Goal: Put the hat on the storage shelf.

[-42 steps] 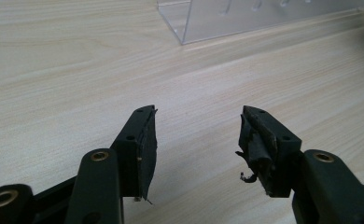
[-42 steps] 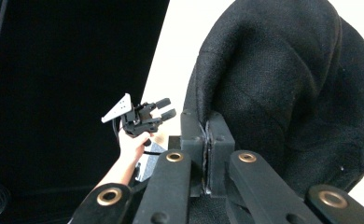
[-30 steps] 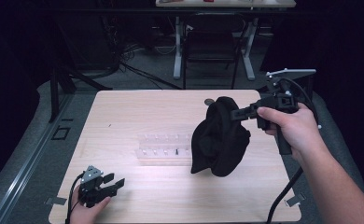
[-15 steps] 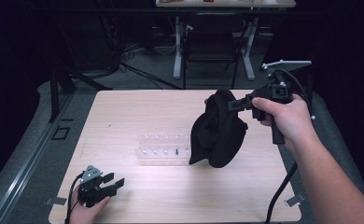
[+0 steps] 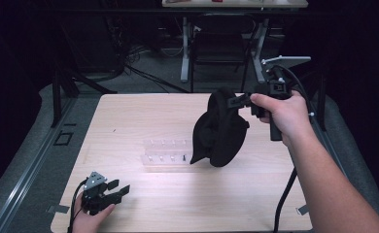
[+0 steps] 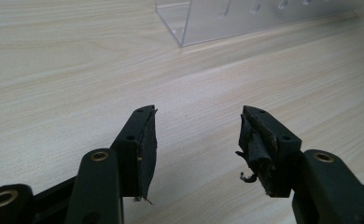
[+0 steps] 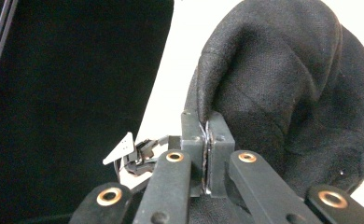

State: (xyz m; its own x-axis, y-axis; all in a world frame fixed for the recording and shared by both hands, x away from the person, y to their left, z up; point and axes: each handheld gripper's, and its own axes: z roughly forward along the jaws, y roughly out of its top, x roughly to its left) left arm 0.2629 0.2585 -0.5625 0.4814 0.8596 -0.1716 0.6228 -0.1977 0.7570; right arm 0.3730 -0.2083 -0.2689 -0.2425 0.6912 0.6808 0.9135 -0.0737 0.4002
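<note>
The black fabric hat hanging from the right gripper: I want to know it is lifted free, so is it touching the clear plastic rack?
Cannot tell. In the high view the black fabric hat overlaps the clear plastic rack, hiding any gap.

the high view looks forward and down from above the person's side, taking in the whole bench point(image 5: 129, 121). the left gripper view sits low, close to the wood, facing the clear rack point(image 6: 245, 18), which the high view shares. the right gripper view looks very closely at the black cloth point(image 7: 283, 84), also seen from above.
</note>
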